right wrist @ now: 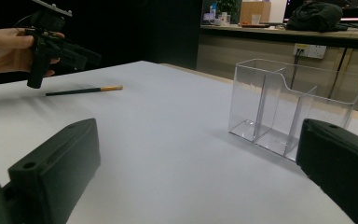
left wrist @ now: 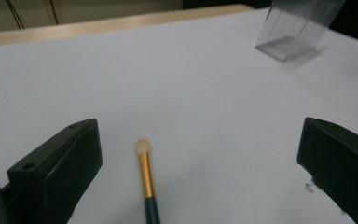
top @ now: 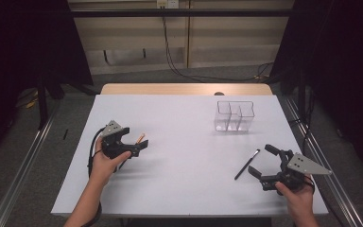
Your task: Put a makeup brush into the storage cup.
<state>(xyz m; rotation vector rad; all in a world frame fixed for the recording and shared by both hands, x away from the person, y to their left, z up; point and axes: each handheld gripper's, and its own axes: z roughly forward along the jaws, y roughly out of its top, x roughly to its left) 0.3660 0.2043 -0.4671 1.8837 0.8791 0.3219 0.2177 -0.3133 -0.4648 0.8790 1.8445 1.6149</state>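
Observation:
A make-up brush [left wrist: 145, 174] with a gold ferrule, pale tip and dark green handle lies on the white table [top: 184, 142]. It lies between the wide-apart jaws of my left gripper [left wrist: 198, 140], untouched. In the high view the same brush [top: 141, 138] sits at the left gripper [top: 134, 137], which a hand holds low over the table's left side. A thin black brush [top: 246, 164] lies just left of my right gripper [top: 263, 161], which is open and holds nothing. The right gripper view shows the gold brush [right wrist: 84, 90] far off under the left gripper [right wrist: 74, 51].
A clear three-compartment organiser [top: 235, 116] stands upright at the back right, also seen in the right gripper view [right wrist: 293, 112] and the left gripper view [left wrist: 298, 28]. The table's wooden far edge [top: 184, 89] shows behind it. Metal rails run along both sides.

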